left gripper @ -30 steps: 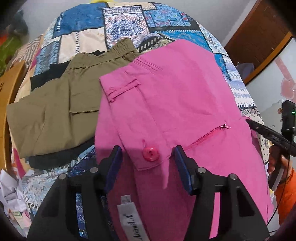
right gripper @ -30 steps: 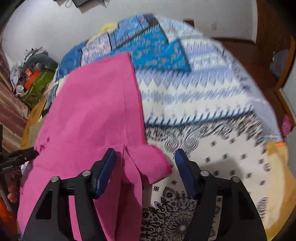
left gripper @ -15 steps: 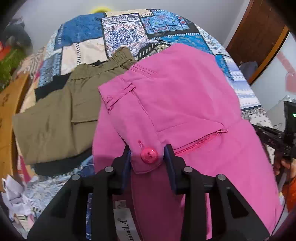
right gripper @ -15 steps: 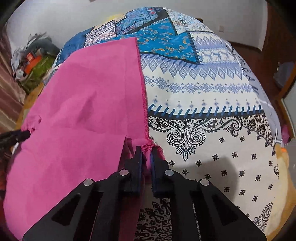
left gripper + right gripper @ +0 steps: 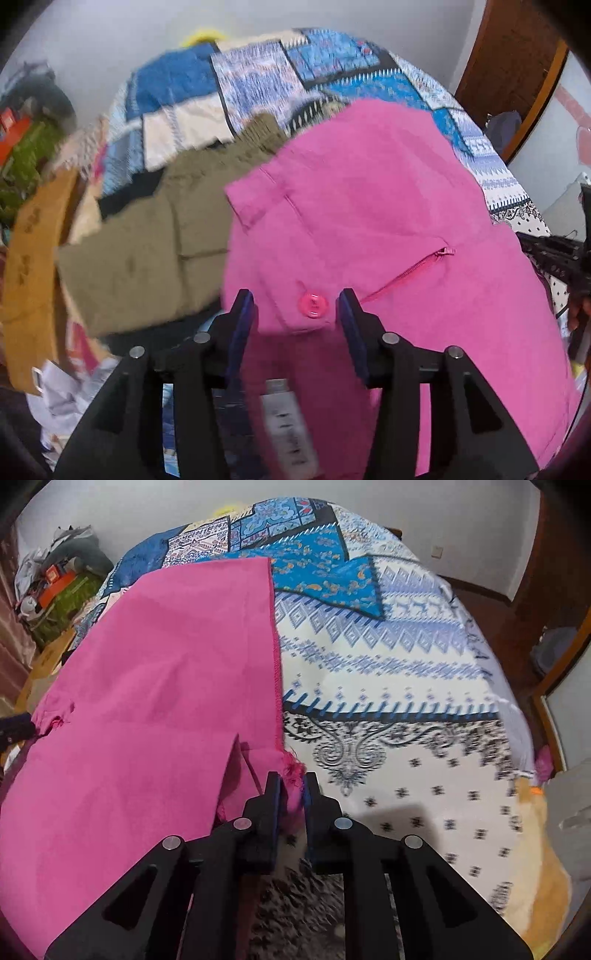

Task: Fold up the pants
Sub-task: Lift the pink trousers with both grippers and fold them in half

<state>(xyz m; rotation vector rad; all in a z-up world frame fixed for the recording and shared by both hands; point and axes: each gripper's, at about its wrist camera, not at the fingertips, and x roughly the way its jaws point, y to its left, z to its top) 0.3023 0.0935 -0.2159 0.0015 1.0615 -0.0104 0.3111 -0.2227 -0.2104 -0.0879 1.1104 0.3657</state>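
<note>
Left gripper [image 5: 296, 308], at the bottom of the frame: matte black angular frame with triangular cut-outs, round silver screws and dark blue finger pads [image 5: 242, 325]. Right gripper [image 5: 291, 788], also at the bottom, has the same black frame, silver screws and blue pads.

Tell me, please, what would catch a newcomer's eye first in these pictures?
The bright pink pants dominate both views, spread over a patterned blue-and-white bedspread. The right gripper is pinched on a frayed hem corner, while the left gripper stands open around the waistband's pink button. Left of the pink pair lie folded olive pants.
</note>
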